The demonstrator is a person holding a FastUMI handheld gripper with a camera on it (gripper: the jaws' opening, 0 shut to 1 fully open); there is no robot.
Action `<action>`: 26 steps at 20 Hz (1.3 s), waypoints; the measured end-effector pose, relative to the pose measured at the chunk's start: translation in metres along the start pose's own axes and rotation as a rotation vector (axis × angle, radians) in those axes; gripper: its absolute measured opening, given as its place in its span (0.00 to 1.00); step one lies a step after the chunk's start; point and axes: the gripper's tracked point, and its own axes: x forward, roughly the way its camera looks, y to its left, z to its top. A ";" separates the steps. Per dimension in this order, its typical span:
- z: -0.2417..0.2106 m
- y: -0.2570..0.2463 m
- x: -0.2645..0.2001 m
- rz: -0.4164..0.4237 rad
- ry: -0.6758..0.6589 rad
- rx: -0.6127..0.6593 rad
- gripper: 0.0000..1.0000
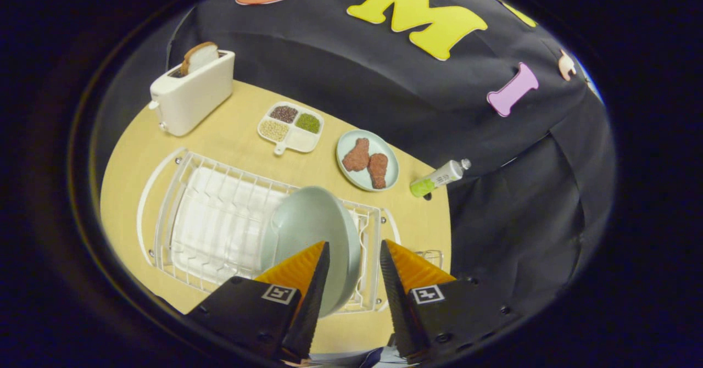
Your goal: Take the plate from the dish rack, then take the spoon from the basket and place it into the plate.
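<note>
The gripper (pixel 354 247), fingers apart, straddles the rim of an upright plate (pixel 307 230) in the dish rack (pixel 181 214).

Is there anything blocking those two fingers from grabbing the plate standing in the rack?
Nothing visible does. The gripper is open, and the pale grey-green round plate stands on edge at the near end of the white wire dish rack. Its rim sits between the fingers, partly behind one finger, with no other dishes beside it in the rack.
</note>
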 end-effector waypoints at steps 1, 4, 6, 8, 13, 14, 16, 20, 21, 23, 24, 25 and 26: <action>-0.005 0.002 0.001 -0.013 0.040 0.007 0.57; -0.011 0.012 0.003 0.003 0.100 -0.009 0.40; -0.011 0.008 0.008 -0.013 0.106 0.004 0.30; -0.013 0.004 0.012 -0.026 0.125 0.020 0.21; -0.013 0.005 0.004 -0.025 0.084 0.055 0.09; -0.013 0.005 0.002 -0.033 0.080 0.065 0.09; -0.012 0.000 -0.003 -0.069 0.074 0.090 0.08; -0.015 0.001 -0.011 -0.111 0.067 0.133 0.08; -0.018 0.000 -0.013 -0.122 0.070 0.143 0.08; -0.018 0.001 -0.017 -0.153 0.049 0.139 0.08; -0.019 0.001 -0.019 -0.169 0.039 0.141 0.08; -0.019 0.002 -0.023 -0.189 0.028 0.137 0.08; -0.018 0.002 -0.027 -0.209 0.007 0.135 0.08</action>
